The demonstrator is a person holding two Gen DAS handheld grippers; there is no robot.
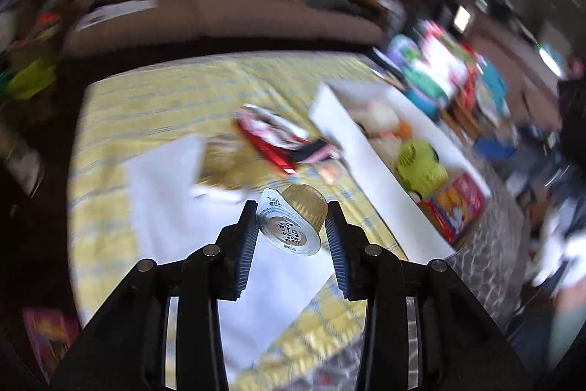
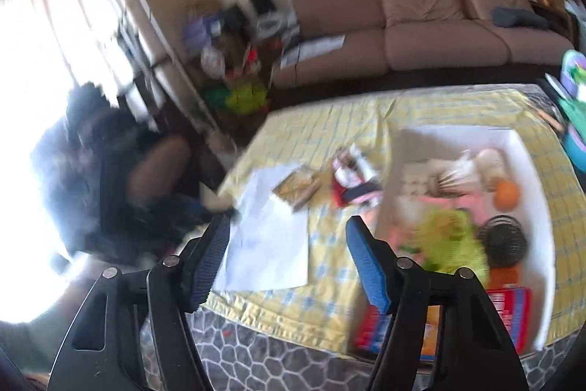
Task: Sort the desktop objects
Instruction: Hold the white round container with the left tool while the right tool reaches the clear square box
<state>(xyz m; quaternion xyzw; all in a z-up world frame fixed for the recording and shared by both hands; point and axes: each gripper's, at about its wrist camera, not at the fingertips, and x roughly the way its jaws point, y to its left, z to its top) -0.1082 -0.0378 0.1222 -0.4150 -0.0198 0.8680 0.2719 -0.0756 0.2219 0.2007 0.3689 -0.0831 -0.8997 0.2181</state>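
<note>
From the left wrist we see our left gripper (image 1: 291,226) clamped on a small clear plastic portion cup with a foil lid (image 1: 293,222), its pads pressing the cup's sides. The cup lies tilted, its short axis running up and away to the right, printed lid turned back toward the camera. It hangs above a white sheet of paper (image 1: 164,200) on the yellow checked tablecloth (image 1: 146,98). The white rectangular storage box (image 1: 348,141) lies ahead and to the right, near the cup, so we judge the coming move to be a carry rightward over its near wall. Between them sit a red, white and black snack packet (image 1: 278,141) and a blurred gold-brown flat packet (image 1: 227,167), both low on the cloth and unlikely to block a lifted cup. A lime-green mesh item (image 1: 421,163) already fills part of the box.

From the right wrist, our right gripper (image 2: 287,259) stands partly open with nothing between its pads, hovering over the table's near edge. The box is just right of it, holding feather shuttlecocks (image 2: 461,174), an orange ball (image 2: 507,195) and a black wire coil (image 2: 503,244). A person crouches at left, blurred.
</note>
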